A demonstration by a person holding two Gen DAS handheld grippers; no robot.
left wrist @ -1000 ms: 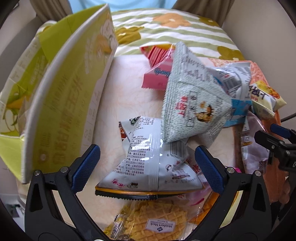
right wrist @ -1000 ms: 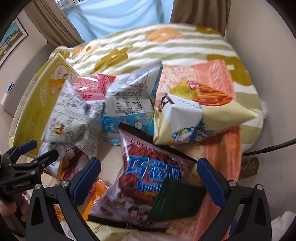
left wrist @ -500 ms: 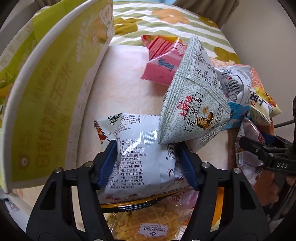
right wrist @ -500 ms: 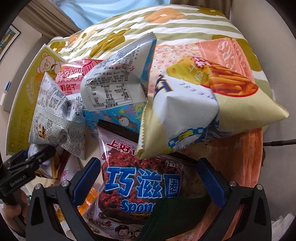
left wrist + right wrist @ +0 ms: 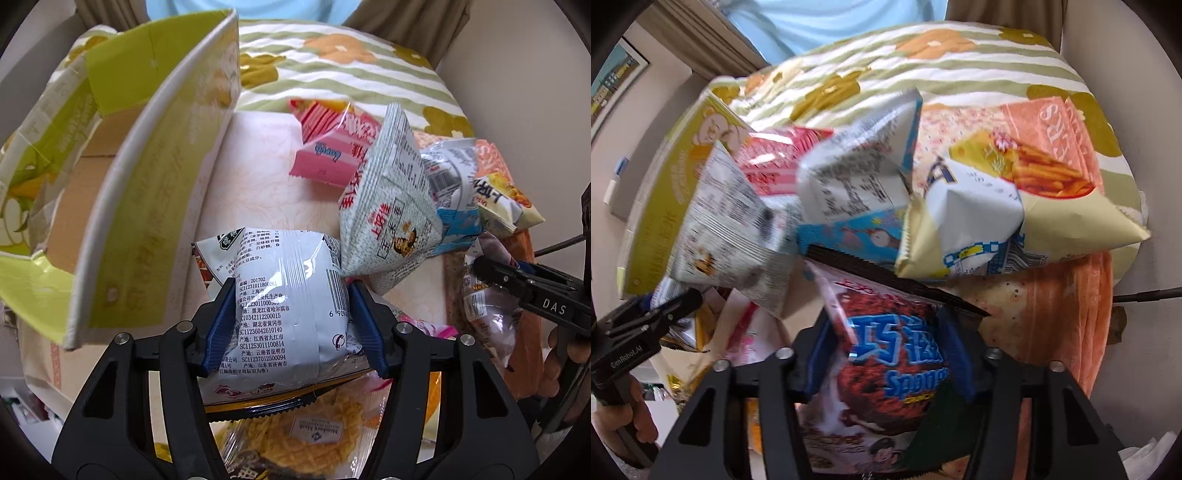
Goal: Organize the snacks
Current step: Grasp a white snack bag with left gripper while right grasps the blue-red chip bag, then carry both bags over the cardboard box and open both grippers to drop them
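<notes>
Snacks heaped beside yellow-green carton (image 5: 122,206): white printed packet (image 5: 291,306) pinched between left gripper (image 5: 291,325) fingers above waffle pack (image 5: 306,435); red chocolate-snack bag (image 5: 890,373) squeezed by right gripper (image 5: 886,362) below fries bag (image 5: 1015,210).

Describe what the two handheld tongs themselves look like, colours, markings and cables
Both tongs, left and right, share one build: black angular frames with silver screws and ribbed blue pads on the fingers. Seen from the other camera, the right one reads "DAS" in white, the left one "GenRobot.AI". A thin black cable runs near the right one. Bare hands; no sleeves visible.
</notes>
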